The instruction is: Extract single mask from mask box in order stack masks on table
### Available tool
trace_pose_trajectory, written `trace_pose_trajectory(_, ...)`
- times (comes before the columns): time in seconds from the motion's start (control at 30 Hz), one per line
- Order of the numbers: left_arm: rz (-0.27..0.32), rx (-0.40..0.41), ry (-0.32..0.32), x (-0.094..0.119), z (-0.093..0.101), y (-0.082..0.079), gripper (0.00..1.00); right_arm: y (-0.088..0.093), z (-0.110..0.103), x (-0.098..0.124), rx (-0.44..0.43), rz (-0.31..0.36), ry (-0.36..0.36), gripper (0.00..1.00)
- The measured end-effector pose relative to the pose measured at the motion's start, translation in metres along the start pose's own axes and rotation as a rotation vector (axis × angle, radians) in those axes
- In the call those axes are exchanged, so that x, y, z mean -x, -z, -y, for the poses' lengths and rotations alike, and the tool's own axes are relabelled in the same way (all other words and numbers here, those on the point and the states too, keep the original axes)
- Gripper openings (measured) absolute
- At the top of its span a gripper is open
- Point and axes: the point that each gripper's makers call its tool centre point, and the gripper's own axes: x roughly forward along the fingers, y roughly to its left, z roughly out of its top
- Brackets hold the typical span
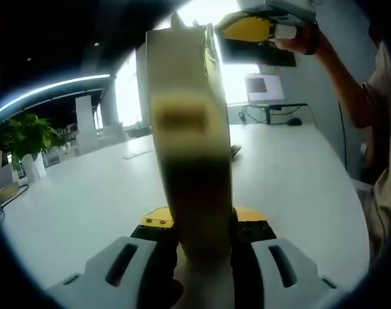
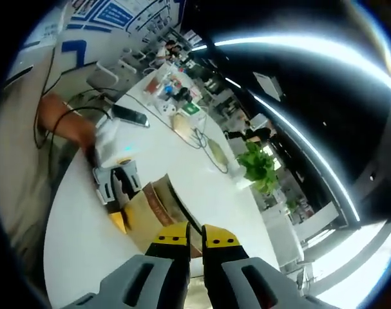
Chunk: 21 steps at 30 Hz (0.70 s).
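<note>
Right gripper [image 2: 194, 239] fingers nearly together above mask box [image 2: 158, 207], left gripper [image 2: 116, 183] alongside.

Bright windows [image 1: 127, 90] behind long white table [image 1: 298, 174]

Pale yellowish cardboard mask box [image 1: 192, 148] held upright edge-on above white table [image 1: 298, 187]; brownish flap side visible [image 2: 158, 212], clear of tabletop.
</note>
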Motion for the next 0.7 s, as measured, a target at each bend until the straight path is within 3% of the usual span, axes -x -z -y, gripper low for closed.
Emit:
trace_pose_trajectory(0.3,0.0,0.001,0.001,0.0,0.0,0.0,0.22,0.002,0.0,-0.01,0.021,-0.015,-0.049,0.03)
trace_pose_trajectory(0.53,0.0,0.0,0.001,0.0,0.0,0.0,0.22,0.004,-0.012,-0.02,0.08,-0.038,-0.118,0.03)
trace_pose_trajectory(0.7,-0.001,-0.001,0.001,0.0,0.0,0.0,0.22,0.007,-0.014,-0.024,0.101,-0.06,-0.121,0.03)
